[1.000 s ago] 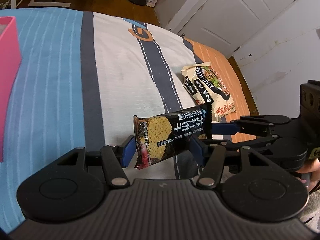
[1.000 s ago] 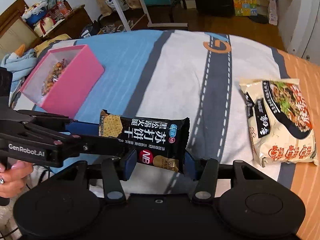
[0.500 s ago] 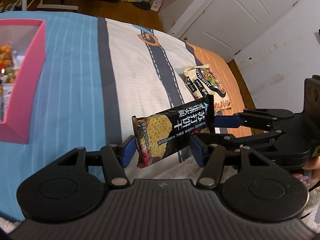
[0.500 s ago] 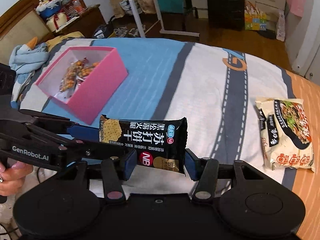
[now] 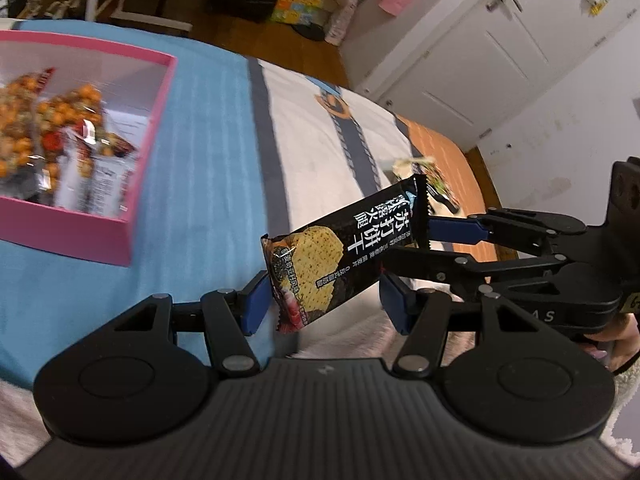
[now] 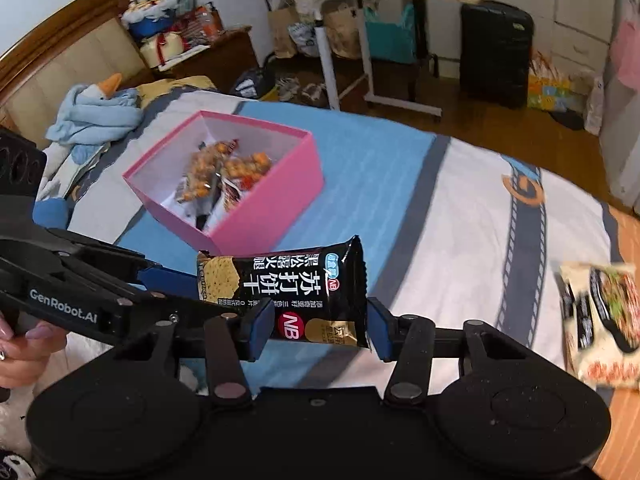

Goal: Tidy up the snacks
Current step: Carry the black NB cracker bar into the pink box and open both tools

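A black cracker packet [image 5: 340, 252] hangs in the air between both grippers above the bed. My left gripper [image 5: 324, 306] holds one end of it between its blue pads, and my right gripper [image 6: 322, 326] holds the other end [image 6: 288, 292]. Each gripper's fingers reach in from the side in the other's view. A pink box [image 6: 240, 184] with several small snack bags inside sits on the blue part of the bedspread, ahead and to the left; it also shows in the left wrist view [image 5: 92, 236]. A pale noodle packet [image 6: 600, 316] lies on the bedspread at the right.
The bedspread [image 6: 460, 240] has blue, white, grey and orange stripes. A blue plush toy [image 6: 92, 116] lies by the headboard. A rolling table [image 6: 360, 40] and a black suitcase [image 6: 496, 52] stand on the wooden floor beyond the bed. White closet doors [image 5: 480, 52] are at the right.
Both grippers have carried the cracker packet up and toward the pink box, which now shows much larger in both views. The noodle packet has slid toward the right edge.
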Available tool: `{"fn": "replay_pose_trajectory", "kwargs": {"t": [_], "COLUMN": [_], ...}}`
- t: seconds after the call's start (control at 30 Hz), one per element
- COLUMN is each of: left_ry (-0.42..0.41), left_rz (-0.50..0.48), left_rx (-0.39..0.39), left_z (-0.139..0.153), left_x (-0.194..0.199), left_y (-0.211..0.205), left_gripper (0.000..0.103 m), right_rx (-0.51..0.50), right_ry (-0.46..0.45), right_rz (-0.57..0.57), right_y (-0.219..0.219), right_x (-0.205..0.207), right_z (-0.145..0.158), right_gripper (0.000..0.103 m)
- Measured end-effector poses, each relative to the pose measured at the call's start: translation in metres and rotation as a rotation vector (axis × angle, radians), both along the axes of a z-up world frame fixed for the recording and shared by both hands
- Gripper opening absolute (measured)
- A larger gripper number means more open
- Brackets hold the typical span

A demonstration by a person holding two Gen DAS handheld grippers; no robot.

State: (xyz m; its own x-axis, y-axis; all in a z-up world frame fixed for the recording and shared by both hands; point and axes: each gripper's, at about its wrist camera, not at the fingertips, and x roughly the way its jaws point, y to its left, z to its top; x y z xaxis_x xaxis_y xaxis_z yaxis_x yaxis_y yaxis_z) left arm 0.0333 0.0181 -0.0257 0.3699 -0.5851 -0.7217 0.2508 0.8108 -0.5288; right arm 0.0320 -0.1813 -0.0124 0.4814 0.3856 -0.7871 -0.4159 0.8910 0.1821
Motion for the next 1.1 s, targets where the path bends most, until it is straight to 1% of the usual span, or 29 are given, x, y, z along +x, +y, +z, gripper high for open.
{"fn": "replay_pose_trajectory", "kwargs": {"t": [0.1,0.23,0.3,0.37,0.47,0.53,0.6,0.73,0.77,0.87,0.93,1.03,1.1], "left_ry": [-0.021,-0.018,-0.025,-0.039,-0.061,-0.071,-0.062,-0.085,-0.087,-0.079,-0.11,-0.175,-0.208], "left_rz": [0.055,0.127,0.162,0.192,0.226,0.259,0.302,0.366,0.379,0.392,0.409,0.427,0.423], "left_rx": [0.0,-0.007,0.006,0.029,0.077,0.087,0.083,0.096,0.103,0.154,0.199,0.249,0.281], "left_z": [-0.001,-0.006,-0.005,-0.003,-0.001,-0.003,-0.009,-0.027,-0.032,-0.041,-0.042,-0.039,-0.036], "left_x": [0.003,0.015,0.024,0.031,0.046,0.056,0.063,0.07,0.071,0.076,0.078,0.076,0.074], "left_y": [0.024,0.059,0.079,0.099,0.122,0.137,0.148,0.156,0.152,0.146,0.141,0.136,0.132], "left_gripper": [0.058,0.058,0.058,0.058,0.058,0.06,0.06,0.06,0.06,0.061,0.062,0.071,0.072], "right_rx": [0.011,0.039,0.058,0.057,0.064,0.068,0.072,0.058,0.05,0.052,0.078,0.092,0.088], "right_ry": [-0.004,-0.02,-0.027,-0.04,-0.04,-0.044,-0.045,-0.066,-0.069,-0.073,-0.08,-0.099,-0.13], "right_rz": [0.04,0.103,0.139,0.175,0.21,0.222,0.221,0.214,0.215,0.222,0.217,0.214,0.19], "right_y": [0.022,0.053,0.069,0.087,0.114,0.126,0.138,0.149,0.151,0.154,0.153,0.152,0.151], "right_x": [0.011,0.03,0.04,0.053,0.077,0.088,0.099,0.107,0.109,0.113,0.115,0.116,0.115], "right_z": [-0.001,-0.002,-0.003,-0.002,-0.004,-0.007,-0.014,-0.032,-0.037,-0.048,-0.053,-0.06,-0.064], "right_gripper": [0.052,0.052,0.052,0.046,0.041,0.039,0.039,0.039,0.039,0.039,0.039,0.041,0.042]}}
